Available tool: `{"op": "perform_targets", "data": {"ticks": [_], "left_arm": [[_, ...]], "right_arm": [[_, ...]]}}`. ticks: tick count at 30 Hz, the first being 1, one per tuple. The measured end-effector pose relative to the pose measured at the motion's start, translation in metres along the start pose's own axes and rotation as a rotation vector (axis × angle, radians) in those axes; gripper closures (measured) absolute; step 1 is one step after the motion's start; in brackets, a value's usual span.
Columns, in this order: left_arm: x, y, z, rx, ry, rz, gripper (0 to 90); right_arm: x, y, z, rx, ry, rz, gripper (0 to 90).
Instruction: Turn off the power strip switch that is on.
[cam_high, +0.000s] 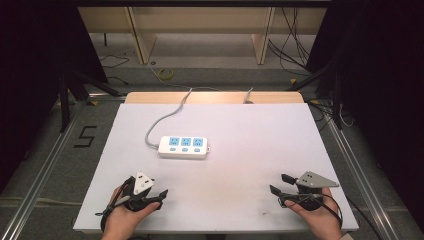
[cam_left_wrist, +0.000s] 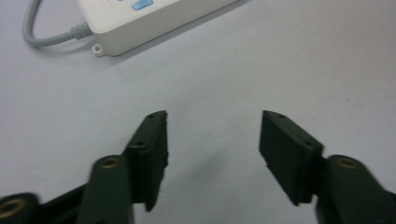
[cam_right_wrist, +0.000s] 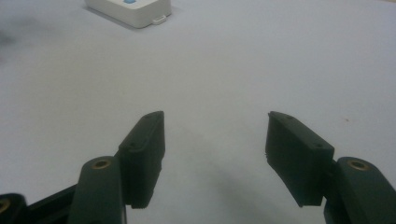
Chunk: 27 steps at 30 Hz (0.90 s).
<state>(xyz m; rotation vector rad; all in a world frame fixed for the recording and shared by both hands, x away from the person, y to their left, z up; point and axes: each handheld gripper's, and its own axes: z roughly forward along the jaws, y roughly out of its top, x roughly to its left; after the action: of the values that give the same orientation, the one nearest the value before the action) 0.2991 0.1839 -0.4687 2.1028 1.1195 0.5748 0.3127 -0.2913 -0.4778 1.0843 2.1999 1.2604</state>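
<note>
A white power strip (cam_high: 183, 146) with three blue-faced sockets lies left of centre on the white table (cam_high: 250, 135). Its grey cable (cam_high: 165, 120) curls off over the far edge. My left gripper (cam_high: 161, 196) rests near the front left corner, open and empty, pointing right. The left gripper view has its jaws (cam_left_wrist: 214, 116) spread over bare table, with the strip's end (cam_left_wrist: 140, 23) and cable (cam_left_wrist: 42, 39) ahead. My right gripper (cam_high: 277, 183) sits near the front right, open and empty, pointing left. Its own view has the jaws (cam_right_wrist: 215, 114) apart and the strip's corner (cam_right_wrist: 135, 11) far off.
A wooden strip (cam_high: 215, 97) borders the table's far edge, where a second grey cable end (cam_high: 248, 95) rests. On the floor are a black "5" mark (cam_high: 86, 136) at the left and a yellow coil (cam_high: 166, 74) beyond. Metal rails (cam_high: 45, 165) flank the table.
</note>
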Motion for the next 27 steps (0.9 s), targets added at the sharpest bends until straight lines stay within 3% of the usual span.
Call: {"op": "perform_targets", "data": {"ticks": [2,3,4,5,8,14,20,21,22,27], "left_arm": [[0.002,0.0,-0.001,0.001,0.006,-0.003,51.6],[0.003,0.0,-0.002,0.003,0.011,-0.002,63.7],[0.003,0.0,-0.003,0.002,0.019,-0.004,63.7],[0.004,0.0,-0.004,0.007,0.025,-0.001,74.8],[0.005,0.002,-0.007,0.011,0.037,-0.004,88.8],[0.003,0.005,-0.01,0.019,0.033,-0.013,89.5],[0.005,0.01,-0.009,0.013,0.027,-0.037,89.5],[0.006,0.011,-0.009,0.012,0.027,-0.045,89.5],[0.006,0.011,-0.008,0.014,0.024,-0.049,89.5],[0.006,0.015,-0.007,0.015,0.024,-0.06,89.5]], "right_arm": [[0.0,0.0,0.0,0.001,-0.001,0.001,39.4],[0.0,0.0,0.0,0.003,-0.003,0.001,39.5],[0.0,0.0,0.0,0.003,-0.003,0.001,39.5],[0.0,0.0,0.0,0.001,-0.003,-0.001,39.5],[0.001,0.001,0.0,0.002,-0.003,-0.002,39.9],[0.001,0.001,0.0,0.005,-0.008,-0.009,42.4],[0.001,0.003,-0.004,0.015,-0.038,-0.033,67.5],[0.001,0.003,-0.004,0.015,-0.038,-0.033,67.5],[0.001,0.003,-0.005,0.021,-0.05,-0.042,75.8],[0.001,0.004,-0.008,0.034,-0.063,-0.05,90.0]]}}
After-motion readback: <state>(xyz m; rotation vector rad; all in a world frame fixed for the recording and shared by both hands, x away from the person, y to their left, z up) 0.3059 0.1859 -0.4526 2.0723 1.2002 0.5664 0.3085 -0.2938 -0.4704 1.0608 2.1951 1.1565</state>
